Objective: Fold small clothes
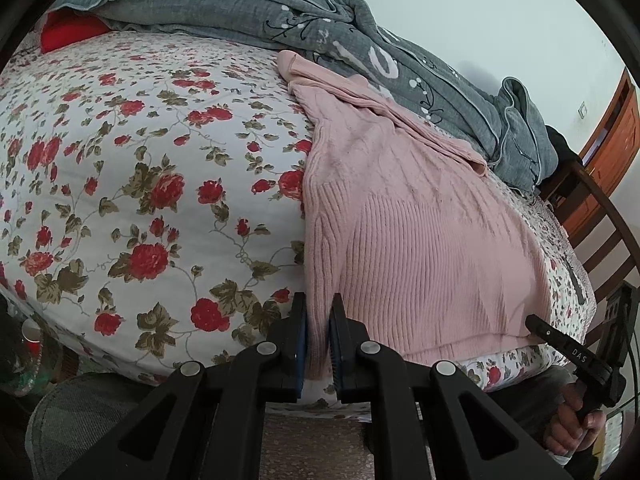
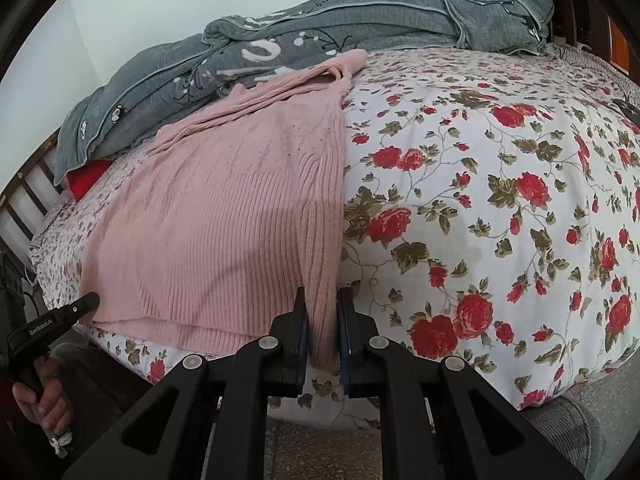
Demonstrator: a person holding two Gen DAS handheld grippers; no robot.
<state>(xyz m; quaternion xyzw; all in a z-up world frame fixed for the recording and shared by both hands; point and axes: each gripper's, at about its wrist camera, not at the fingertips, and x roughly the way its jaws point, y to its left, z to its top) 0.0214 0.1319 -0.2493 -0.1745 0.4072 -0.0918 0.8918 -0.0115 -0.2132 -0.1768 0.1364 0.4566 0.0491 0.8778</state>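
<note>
A pink ribbed knit sweater [image 1: 420,216] lies on the flowered bed sheet [image 1: 140,200], its hem at the near bed edge and its neck toward the grey quilt. My left gripper [image 1: 319,316] is shut on the sweater's near left hem corner. In the right wrist view the sweater [image 2: 224,216] lies left of centre, and my right gripper [image 2: 323,312] is shut on its near right hem corner. Each gripper shows at the other view's edge, the right one [image 1: 538,325] and the left one [image 2: 86,303], at the hem.
A crumpled grey quilt [image 1: 320,28] lies along the far side of the bed, also in the right wrist view [image 2: 320,48]. A red cushion [image 1: 68,32] sits under it. A wooden chair [image 1: 600,216] stands at the bed's end. A dark object [image 2: 628,110] lies on the sheet.
</note>
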